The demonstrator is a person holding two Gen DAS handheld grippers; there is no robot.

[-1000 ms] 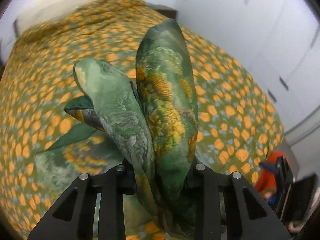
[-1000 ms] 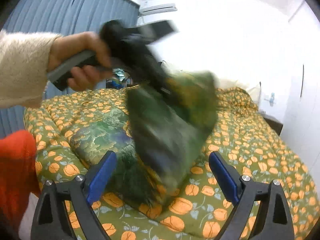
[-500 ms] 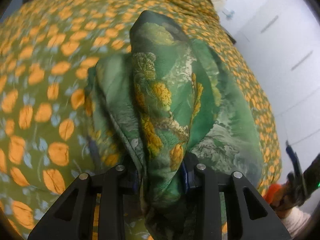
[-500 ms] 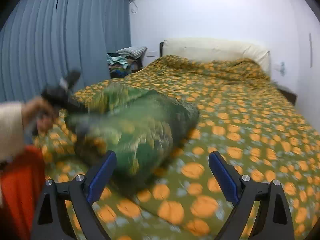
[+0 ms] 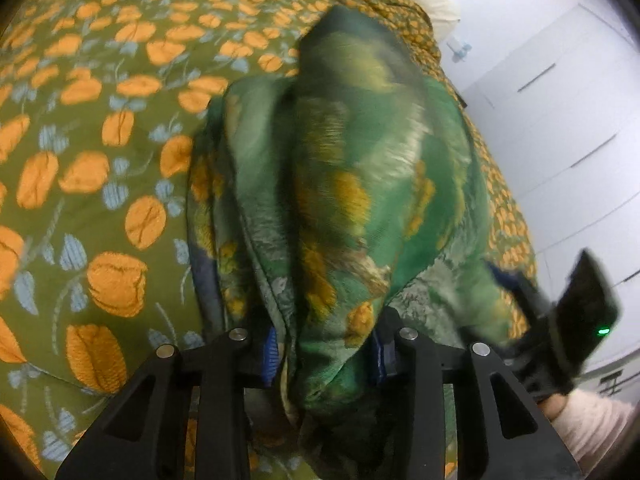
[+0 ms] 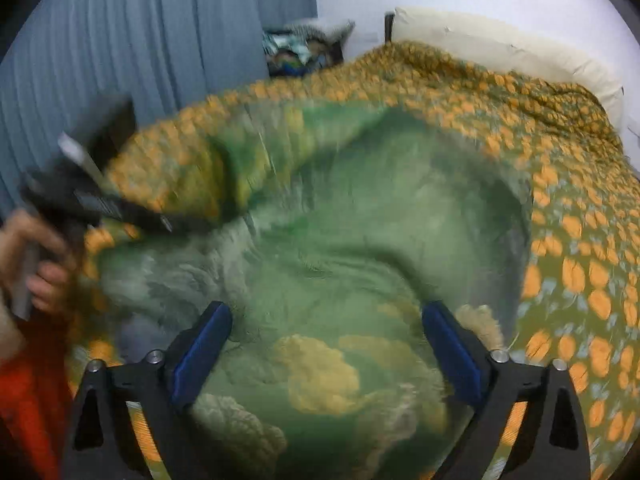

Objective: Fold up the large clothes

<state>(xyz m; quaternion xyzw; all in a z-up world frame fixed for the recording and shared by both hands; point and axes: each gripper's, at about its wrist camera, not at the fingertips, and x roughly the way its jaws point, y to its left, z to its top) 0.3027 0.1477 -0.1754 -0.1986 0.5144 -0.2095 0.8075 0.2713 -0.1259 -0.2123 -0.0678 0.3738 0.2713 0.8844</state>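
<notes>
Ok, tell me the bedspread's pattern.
Olive green bedspread with orange tulip-like flowers and pale blue leaves, clearest in the left wrist view.

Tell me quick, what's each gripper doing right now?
Left gripper: closed on a bunch of the green cloth, fingers just loosening a little.
Right gripper: wide open above the cloth, holding nothing.

Left tongs [image 5: 326,354] angled down, easing open around bunched cloth [image 5: 352,184]; right tongs [image 6: 326,350] wide, opening, nothing gripped.

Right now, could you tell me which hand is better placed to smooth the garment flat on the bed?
Right: its tongs are open and empty just over the garment; the left tongs have cloth bunched between them.
</notes>
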